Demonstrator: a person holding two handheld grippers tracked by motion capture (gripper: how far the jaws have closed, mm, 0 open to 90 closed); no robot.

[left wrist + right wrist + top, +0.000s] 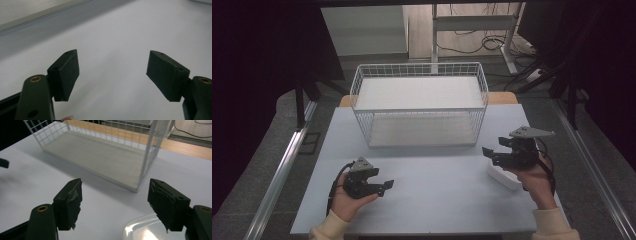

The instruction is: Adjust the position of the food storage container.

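**Both tongs wide apart, white dish sat under the right hand**

So here's how the table looked. The right gripper [492, 150] hung above the table's right side, jaws spread wide with nothing between them. In the right gripper view, the pads [71, 201] looked a bit chewed up, with frayed tape or rubber at the edges. The task's thing, a glossy white dish [503, 177], lay flat on the table right under that hand, near the right edge. From the right gripper's camera its shiny rim [140, 226] poked in at the bottom, below and partly behind the right-hand jaw. The jaws weren't touching it.

The left gripper [388, 186] sat low over the table's left front area, well apart from the dish, also with jaws apart and empty. Its own camera mostly caught bare tabletop between the pads [67, 72].

Other stuff: a white wire basket [419, 102] stood at the back middle of the pale table [437, 200], with a light board as its floor. Its near corner post [150, 147] stood just ahead of the right gripper, so that was the closest obstacle on that side. The stretch of table between the two hands was bare. Behind the table there were desk legs and some cables [482, 42] on the floor, all well clear of the hands.
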